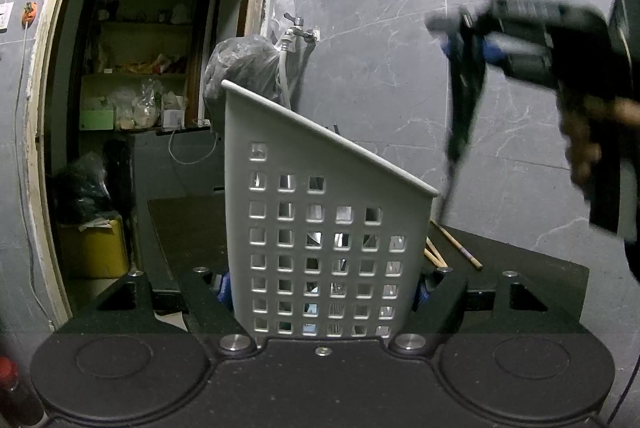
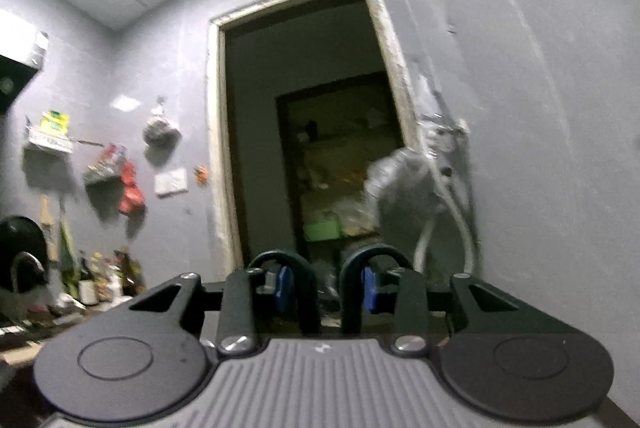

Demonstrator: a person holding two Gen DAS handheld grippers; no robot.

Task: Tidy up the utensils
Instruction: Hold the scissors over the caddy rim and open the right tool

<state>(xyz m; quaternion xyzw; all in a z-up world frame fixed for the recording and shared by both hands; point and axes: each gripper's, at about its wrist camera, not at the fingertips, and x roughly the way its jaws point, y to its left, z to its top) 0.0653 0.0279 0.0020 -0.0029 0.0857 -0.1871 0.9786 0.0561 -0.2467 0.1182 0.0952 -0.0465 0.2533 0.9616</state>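
A grey perforated utensil holder stands on a dark table, and my left gripper is shut on its sides. Metal utensils show through its holes. Wooden chopsticks lie on the table to its right. My right gripper is raised at the upper right, shut on a dark, blurred utensil that hangs down with its tip just above the holder's right rim. In the right wrist view the gripper has its blue pads close together; the utensil is barely visible there.
A grey tiled wall with a tap and hose is behind the table. A plastic-wrapped bundle sits behind the holder. An open doorway with shelves is at the left. Bags and a rack hang on the wall.
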